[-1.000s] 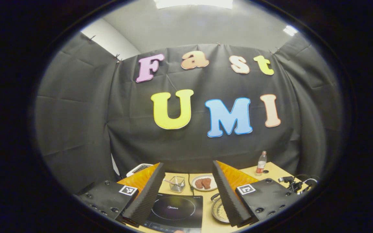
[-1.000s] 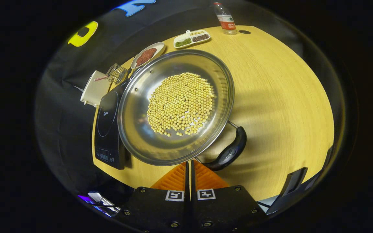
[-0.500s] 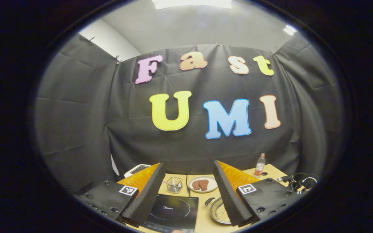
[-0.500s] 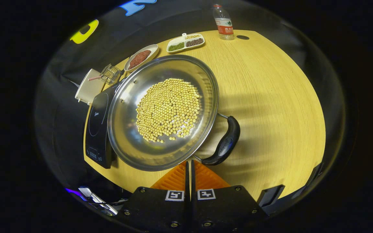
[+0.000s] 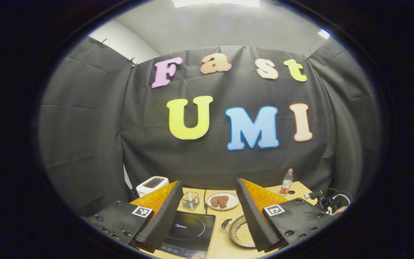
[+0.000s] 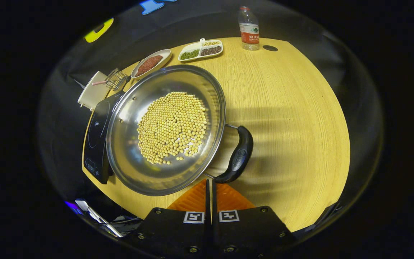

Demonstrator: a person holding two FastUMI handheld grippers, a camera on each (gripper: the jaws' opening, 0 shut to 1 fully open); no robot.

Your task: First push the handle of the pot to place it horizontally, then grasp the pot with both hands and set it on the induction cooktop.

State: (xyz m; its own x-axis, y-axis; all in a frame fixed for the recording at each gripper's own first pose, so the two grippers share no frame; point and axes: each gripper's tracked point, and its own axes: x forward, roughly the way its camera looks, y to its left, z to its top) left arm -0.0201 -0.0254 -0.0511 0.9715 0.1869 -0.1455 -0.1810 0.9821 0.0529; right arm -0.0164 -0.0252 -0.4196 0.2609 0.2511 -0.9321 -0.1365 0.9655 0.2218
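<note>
Pot (image 6: 165,129) had swung left since a second before, handle (image 6: 238,154) nearer upright beside cooktop (image 6: 97,140) on counter (image 6: 293,118), right gripper (image 6: 209,189) closed empty, tips touching handle unclear, left gripper (image 5: 207,212) spread wide aloft.

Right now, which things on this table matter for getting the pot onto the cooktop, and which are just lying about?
Job: pot of soybeans, its black handle, induction cooktop, left gripper, right gripper.

Lying about: water bottle, divided dish, oval plate, white toaster, glass cup.
</note>
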